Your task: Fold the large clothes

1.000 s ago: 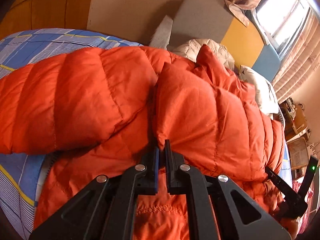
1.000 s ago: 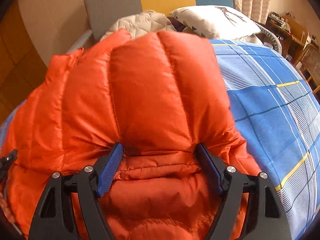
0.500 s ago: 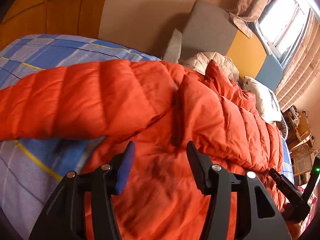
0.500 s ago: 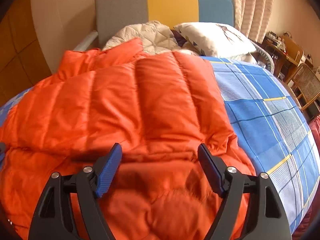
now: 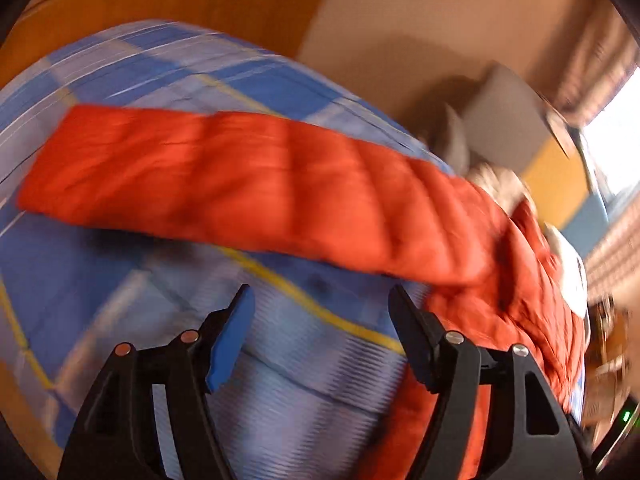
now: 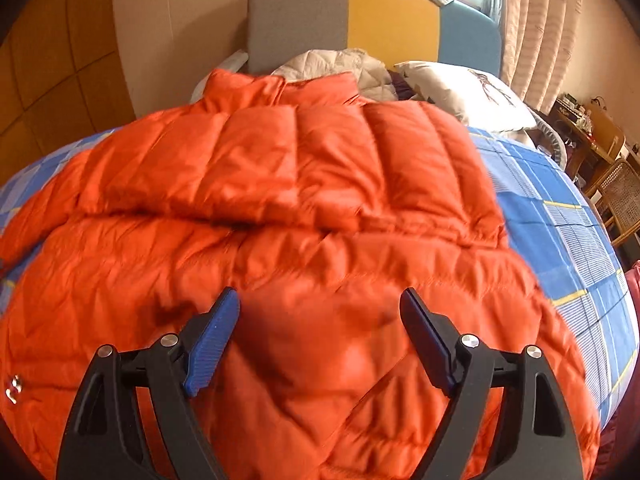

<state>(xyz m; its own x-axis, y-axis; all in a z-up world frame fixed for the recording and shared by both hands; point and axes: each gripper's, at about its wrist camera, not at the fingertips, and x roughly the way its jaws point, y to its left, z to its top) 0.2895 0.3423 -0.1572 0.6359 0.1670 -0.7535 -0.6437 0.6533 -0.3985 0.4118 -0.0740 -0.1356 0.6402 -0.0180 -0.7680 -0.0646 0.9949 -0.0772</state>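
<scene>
An orange puffer jacket (image 6: 280, 208) lies spread on a bed with a blue checked sheet (image 6: 560, 216); one sleeve is folded across its chest. In the blurred left wrist view its other sleeve (image 5: 224, 184) stretches out flat to the left over the sheet (image 5: 280, 360). My left gripper (image 5: 320, 300) hovers over bare sheet just left of the jacket's body, its jaws opening, nothing between them. My right gripper (image 6: 318, 300) stands open over the jacket's lower part, its blue-padded fingers (image 6: 216, 332) apart and gripping nothing.
A grey, yellow and blue headboard (image 6: 360, 20) stands at the far end, with a beige quilted garment (image 6: 332, 68) and a white pillow (image 6: 464, 92) before it. Curtains (image 6: 536, 20), a cluttered side table (image 6: 576, 116) and a wicker chair (image 6: 620, 192) are on the right.
My left gripper let go of the jacket, opened, and swung left off it over the sheet. My right gripper drew back from the folded sleeve, which now lies flat.
</scene>
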